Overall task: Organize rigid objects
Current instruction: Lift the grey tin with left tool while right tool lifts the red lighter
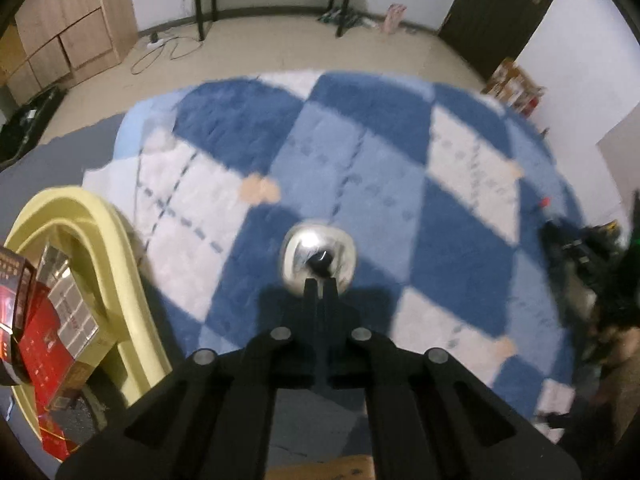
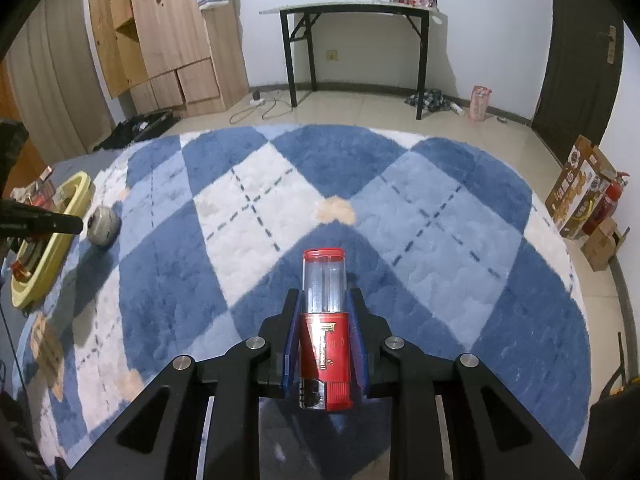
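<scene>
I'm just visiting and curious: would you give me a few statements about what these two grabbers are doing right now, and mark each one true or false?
1. The right gripper is clamped on a red and clear container. True.
2. The left gripper is wide open. False: its fingers are pressed together at the edge of a shiny round tin.
3. The yellow basin is empty. False: red boxes and other packages lie in it.
4. The floor is covered by a blue and white checked rug. True.
5. The basin sits in the middle of the rug. False: it sits at the rug's left edge.
</scene>
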